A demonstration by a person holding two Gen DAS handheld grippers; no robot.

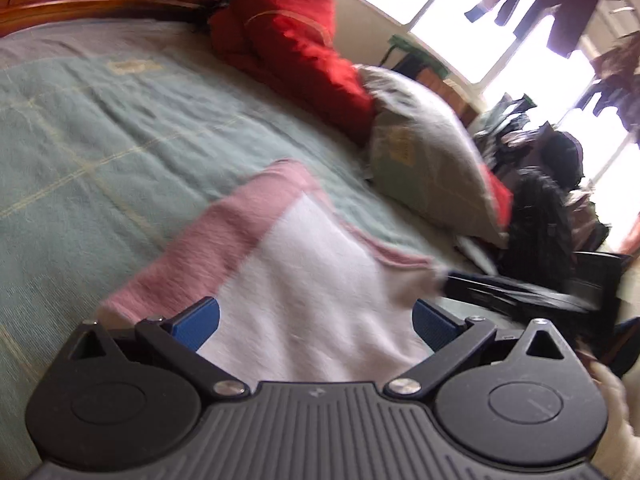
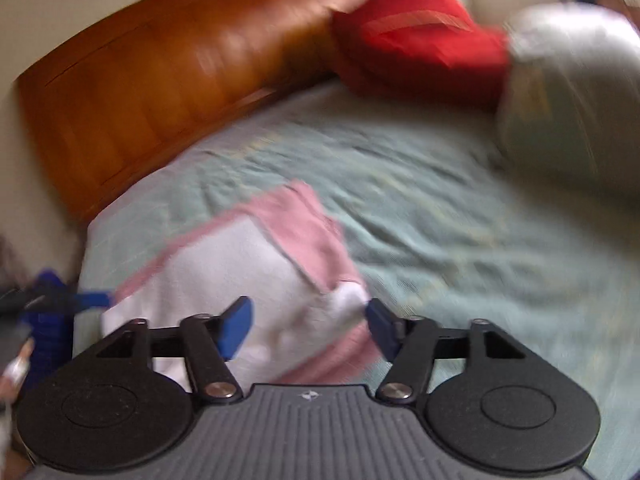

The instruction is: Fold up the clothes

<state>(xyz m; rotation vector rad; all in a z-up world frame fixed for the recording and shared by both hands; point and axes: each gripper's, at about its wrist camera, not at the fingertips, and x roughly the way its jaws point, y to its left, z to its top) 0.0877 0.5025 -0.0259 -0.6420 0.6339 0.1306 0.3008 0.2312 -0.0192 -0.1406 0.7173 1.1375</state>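
A pink and white garment (image 1: 304,272) lies partly folded on the green bed cover (image 1: 100,140). My left gripper (image 1: 316,322) hangs low over its near white part, jaws wide apart, with cloth showing between the blue pads but not pinched. In the right wrist view the same garment (image 2: 240,264) lies crumpled just ahead. My right gripper (image 2: 308,326) is open above its near edge, and a white bunch of cloth sits close to the right pad (image 2: 382,328). A blurred blue finger (image 2: 92,300) of the left gripper shows at the garment's left edge.
Red bedding (image 1: 288,40) and a grey-green pillow (image 1: 420,148) lie along the bed's far side. A wooden headboard (image 2: 160,80) borders the bed. Dark clothes are piled (image 1: 540,184) beside the bed under bright windows with hanging garments (image 1: 560,12). The green cover (image 2: 440,220) stretches beyond the garment.
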